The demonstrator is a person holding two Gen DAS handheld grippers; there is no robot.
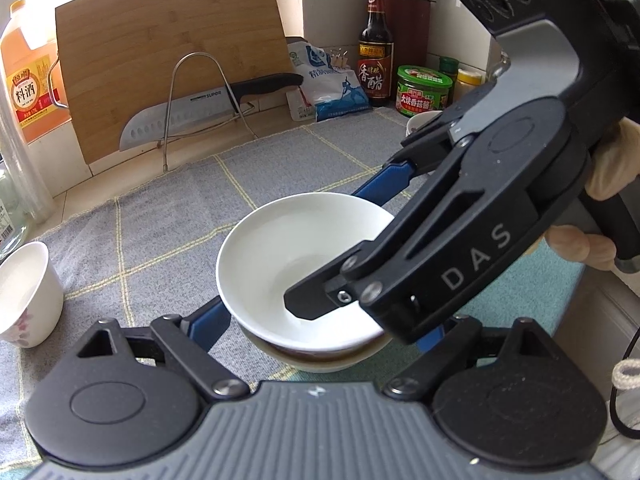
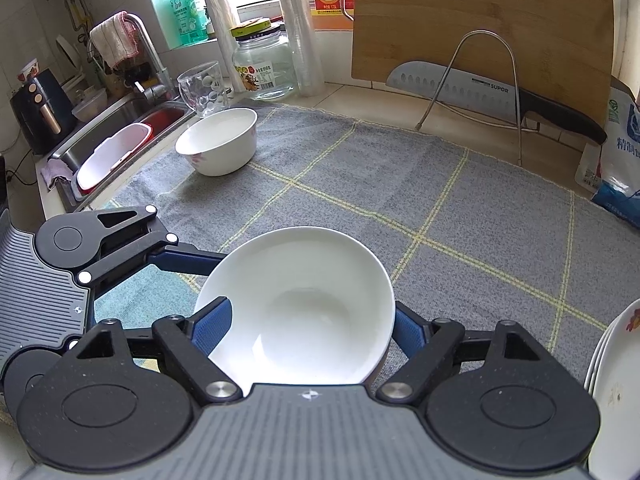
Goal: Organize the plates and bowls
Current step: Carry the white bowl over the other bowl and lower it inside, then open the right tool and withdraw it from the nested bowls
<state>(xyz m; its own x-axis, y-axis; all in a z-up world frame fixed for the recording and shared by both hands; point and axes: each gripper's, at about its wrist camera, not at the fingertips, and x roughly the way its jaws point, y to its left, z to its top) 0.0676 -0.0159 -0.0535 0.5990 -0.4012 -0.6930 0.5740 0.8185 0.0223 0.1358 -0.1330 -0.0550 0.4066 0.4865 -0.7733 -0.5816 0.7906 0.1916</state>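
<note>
Left wrist view: the left gripper straddles the lower bowl of a nested pair on the grey mat. I cannot tell whether its fingers press. The right gripper has its fingers apart, one inside the white bowl and one beyond its far rim. Glazed ceramic is stiff, slippery and chippable, so it is probably best pinched across the rim wall.

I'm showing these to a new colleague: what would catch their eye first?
The white bowl nested on another bowl on the grey mat, with both grippers around it. Next, the big knife in the wire rack before the leaning wooden cutting board.
</note>
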